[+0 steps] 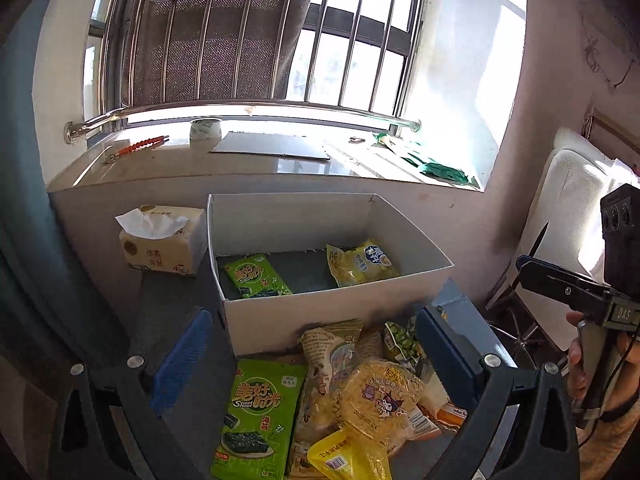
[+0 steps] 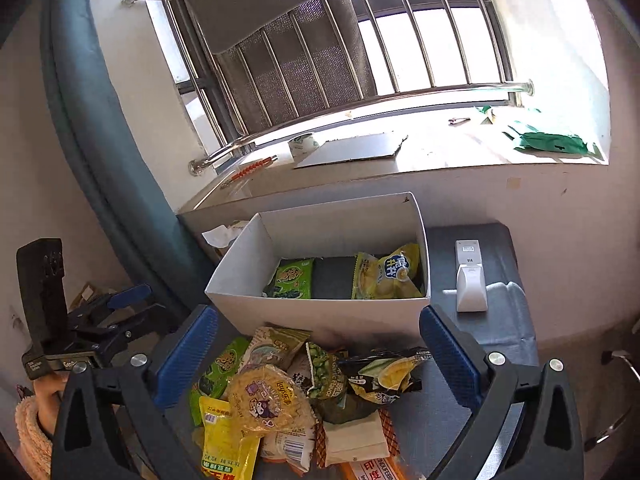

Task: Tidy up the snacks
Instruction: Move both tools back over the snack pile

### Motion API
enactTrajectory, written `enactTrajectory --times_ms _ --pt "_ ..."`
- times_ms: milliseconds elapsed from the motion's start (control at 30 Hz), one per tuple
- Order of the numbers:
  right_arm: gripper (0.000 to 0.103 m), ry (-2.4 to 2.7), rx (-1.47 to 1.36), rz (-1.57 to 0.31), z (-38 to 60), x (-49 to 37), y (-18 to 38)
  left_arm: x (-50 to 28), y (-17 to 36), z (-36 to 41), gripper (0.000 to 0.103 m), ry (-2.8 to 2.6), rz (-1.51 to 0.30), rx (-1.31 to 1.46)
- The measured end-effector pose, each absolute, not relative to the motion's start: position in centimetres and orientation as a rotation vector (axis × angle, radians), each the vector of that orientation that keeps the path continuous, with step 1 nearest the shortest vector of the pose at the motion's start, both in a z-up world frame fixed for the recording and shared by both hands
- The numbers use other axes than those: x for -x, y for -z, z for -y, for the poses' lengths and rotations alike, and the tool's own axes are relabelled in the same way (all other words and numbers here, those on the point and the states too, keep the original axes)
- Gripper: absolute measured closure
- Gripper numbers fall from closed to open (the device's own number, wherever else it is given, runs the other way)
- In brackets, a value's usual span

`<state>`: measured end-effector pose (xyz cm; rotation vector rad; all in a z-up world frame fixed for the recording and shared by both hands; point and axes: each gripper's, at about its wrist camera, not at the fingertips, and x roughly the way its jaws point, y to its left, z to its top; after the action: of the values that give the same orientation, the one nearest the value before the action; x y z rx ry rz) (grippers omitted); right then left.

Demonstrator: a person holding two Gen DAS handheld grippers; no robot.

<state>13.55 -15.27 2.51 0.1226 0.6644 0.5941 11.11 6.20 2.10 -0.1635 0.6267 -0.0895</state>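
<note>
Tissue pack (image 1: 162, 240): left of centre in the left wrist view, just beside the white box. White box (image 1: 304, 312): centre frame, open-topped; contains a green seaweed packet (image 1: 256, 276) at its left end and a yellow chip bag (image 1: 362, 262) at its right, apart from each other. Snack pile (image 1: 340, 400): lower centre, just in front of the box; includes a large green seaweed pack (image 1: 258, 416), a round yellow cracker pack (image 1: 378, 398) and a green pea bag (image 1: 400, 342). Left gripper (image 1: 316, 356): fingers spread wide either side of the pile, holding nothing. Right gripper (image 2: 320, 358): lower frame of the right wrist view, fingers likewise spread, empty, above the pile. White remote (image 2: 470, 276): right of the box on the grey surface.
</note>
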Motion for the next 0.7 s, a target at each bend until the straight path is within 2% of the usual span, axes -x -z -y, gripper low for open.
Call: enactTrajectory --times_ms 200,367,700 --pt "0.000 -0.583 -0.051 -0.645 16.4 -5.5 1.8 -4.9 1.4 -3.7 0.000 0.165 -0.686 0.182" --pt "0.000 -0.509 0.041 -0.700 17.4 -1.7 5.4 -0.9 4.4 -2.1 0.000 0.174 -0.720 0.239" --pt "0.000 -0.440 0.100 -0.767 17.9 -1.7 8.2 1.2 6.5 -2.2 0.000 0.165 -0.735 0.304"
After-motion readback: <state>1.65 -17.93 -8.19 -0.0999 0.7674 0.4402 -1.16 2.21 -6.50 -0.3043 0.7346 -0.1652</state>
